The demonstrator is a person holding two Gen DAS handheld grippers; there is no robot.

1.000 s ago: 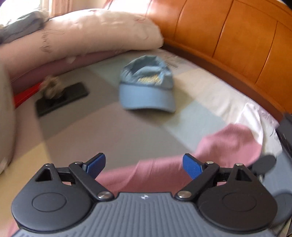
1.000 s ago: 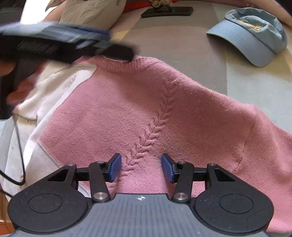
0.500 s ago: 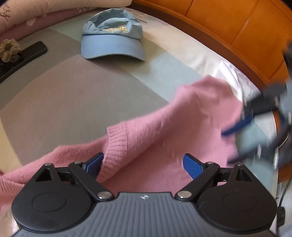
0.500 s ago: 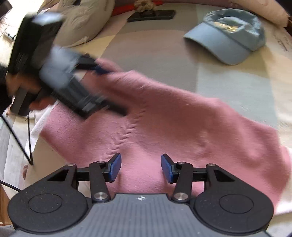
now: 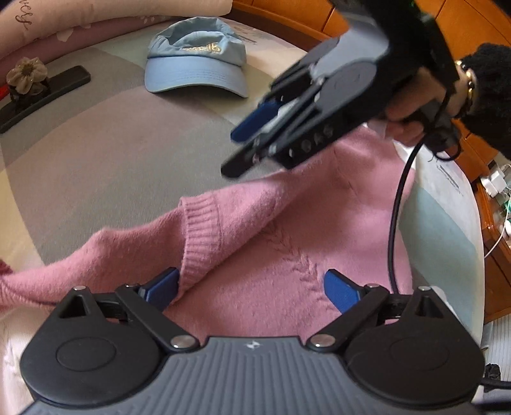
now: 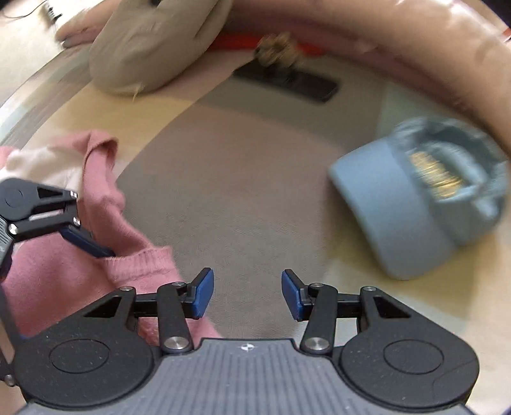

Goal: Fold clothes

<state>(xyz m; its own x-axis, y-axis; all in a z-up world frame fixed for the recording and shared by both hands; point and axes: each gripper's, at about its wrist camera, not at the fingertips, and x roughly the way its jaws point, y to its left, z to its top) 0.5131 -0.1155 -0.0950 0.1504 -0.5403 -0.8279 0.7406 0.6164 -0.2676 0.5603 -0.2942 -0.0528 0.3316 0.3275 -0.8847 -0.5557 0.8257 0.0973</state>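
Note:
A pink knit sweater (image 5: pixel 287 255) lies spread on the bed, with a ribbed cuff (image 5: pixel 201 236) folded across its front. My left gripper (image 5: pixel 250 287) hovers open just over the sweater, the cuff beside its left finger and nothing held. My right gripper (image 5: pixel 252 140), held by a hand in a black sleeve, hangs above the sweater's far edge. In the right wrist view, which is blurred by motion, the right gripper (image 6: pixel 247 297) is open over bare grey sheet. The sweater (image 6: pixel 64 271) lies to its left, where a blue finger (image 6: pixel 86 242) of the left gripper touches it.
A light blue cap (image 5: pixel 194 64) and a black phone (image 5: pixel 44 92) with a fabric flower on it lie further up the bed. Pillows line the far side; a beige cushion (image 6: pixel 153 48) sits at the back left. The wooden headboard (image 5: pixel 463 25) and bed edge are at the right.
The left gripper has come down closer over the sweater's front. The right gripper has lifted off the sweater and swung out over the grey sheet toward the cap.

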